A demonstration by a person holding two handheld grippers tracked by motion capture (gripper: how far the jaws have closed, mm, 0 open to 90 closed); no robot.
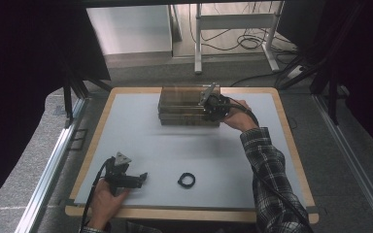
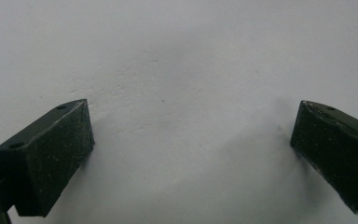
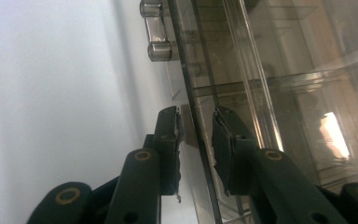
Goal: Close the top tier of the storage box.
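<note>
Clear plastic box (image 1: 188,105) at the far middle of the table (image 1: 126,131); the right gripper (image 3: 196,128), jaws nearly together, straddles the lid's front edge, probably to lift or latch it. The left gripper (image 1: 137,179), jaws wide apart and empty, rests idle near a black ring (image 1: 186,180).

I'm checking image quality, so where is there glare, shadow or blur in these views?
High view: dark edges, evenly lit table. Left gripper view: soft shadows beside the jaws, which are a bit blurred. Right gripper view: a bright glare patch on the clear box, with reflections muddling its inside.
</note>
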